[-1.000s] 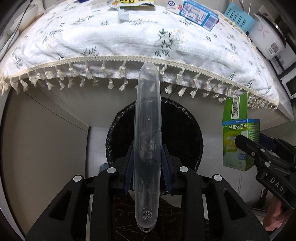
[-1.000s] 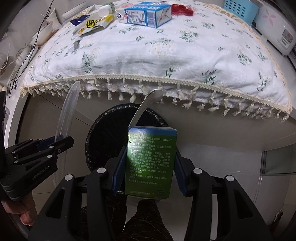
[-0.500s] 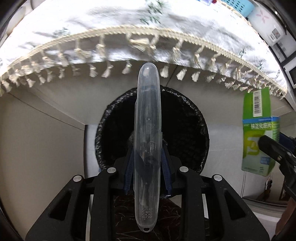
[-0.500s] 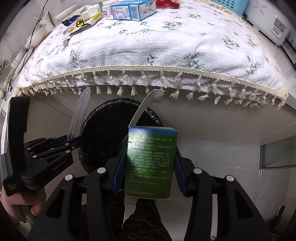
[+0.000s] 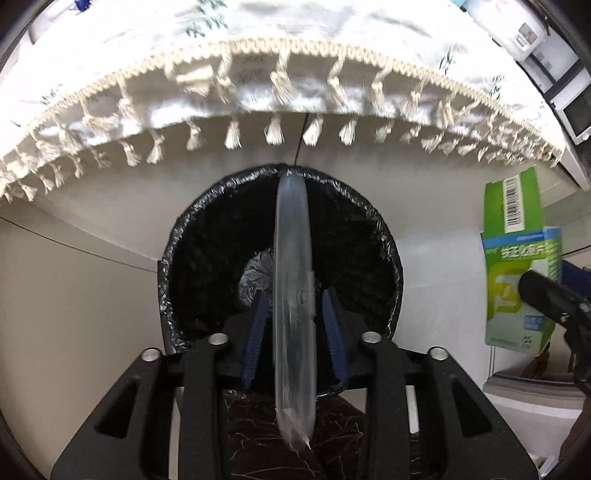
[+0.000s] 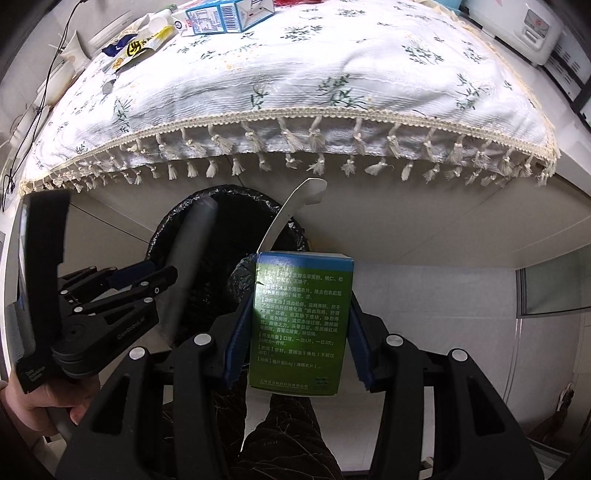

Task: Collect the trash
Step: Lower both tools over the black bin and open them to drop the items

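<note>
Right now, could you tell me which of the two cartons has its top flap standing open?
The green medicine box in the right gripper; its flap sticks up, while the blue-and-white carton lies closed on the tablecloth.

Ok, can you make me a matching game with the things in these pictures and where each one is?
Things:
1. clear plastic case
2. green medicine box
3. blue and white carton
4. black trash bin

Places:
A. on the flowery tablecloth
B. below the table edge
C. in the left gripper
D. in the right gripper

Pairs: 1-C, 2-D, 3-A, 4-B
</note>
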